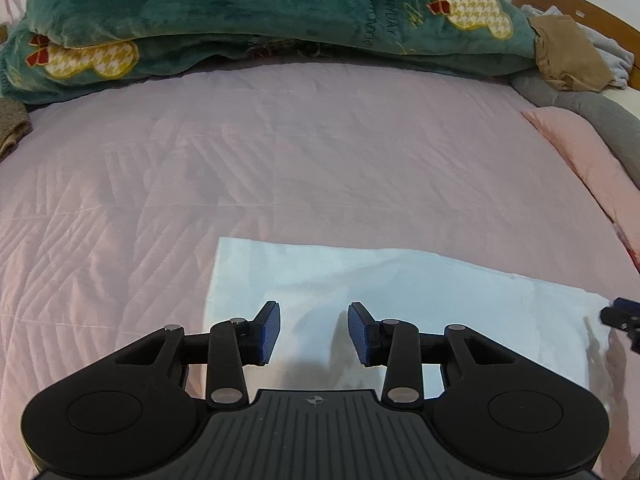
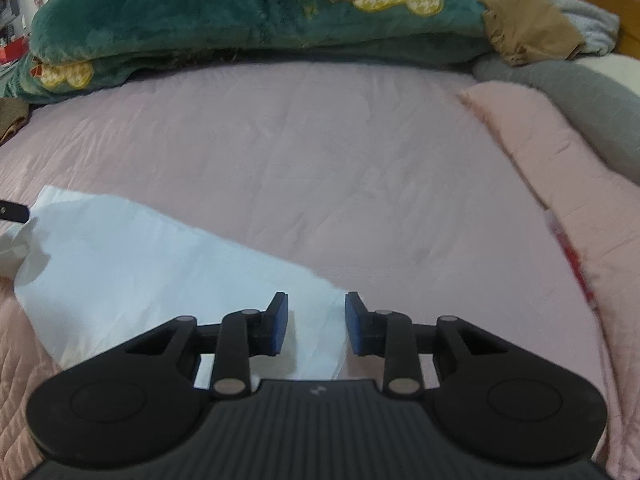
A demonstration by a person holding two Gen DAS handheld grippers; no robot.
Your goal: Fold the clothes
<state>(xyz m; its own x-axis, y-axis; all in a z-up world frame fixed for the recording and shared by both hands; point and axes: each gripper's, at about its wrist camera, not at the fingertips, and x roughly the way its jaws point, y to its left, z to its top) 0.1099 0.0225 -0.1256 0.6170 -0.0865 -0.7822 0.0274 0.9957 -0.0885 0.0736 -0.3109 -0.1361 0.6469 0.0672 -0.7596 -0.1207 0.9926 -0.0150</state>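
Both grippers, left [image 1: 314, 330] and right [image 2: 316, 322], hang open over the white cloth [image 1: 400, 292]. Looks thin and floppy, so I'd pinch its corners, just ahead of the pads.

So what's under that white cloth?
The white cloth lies flat on the pink quilt, which shows all around it. Anything directly beneath is covered.

Green blanket [image 1: 224, 12], pink pillow [image 2: 560, 168]

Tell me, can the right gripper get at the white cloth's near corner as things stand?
Probably yes: the right gripper hangs open right over the white cloth, with nothing between.
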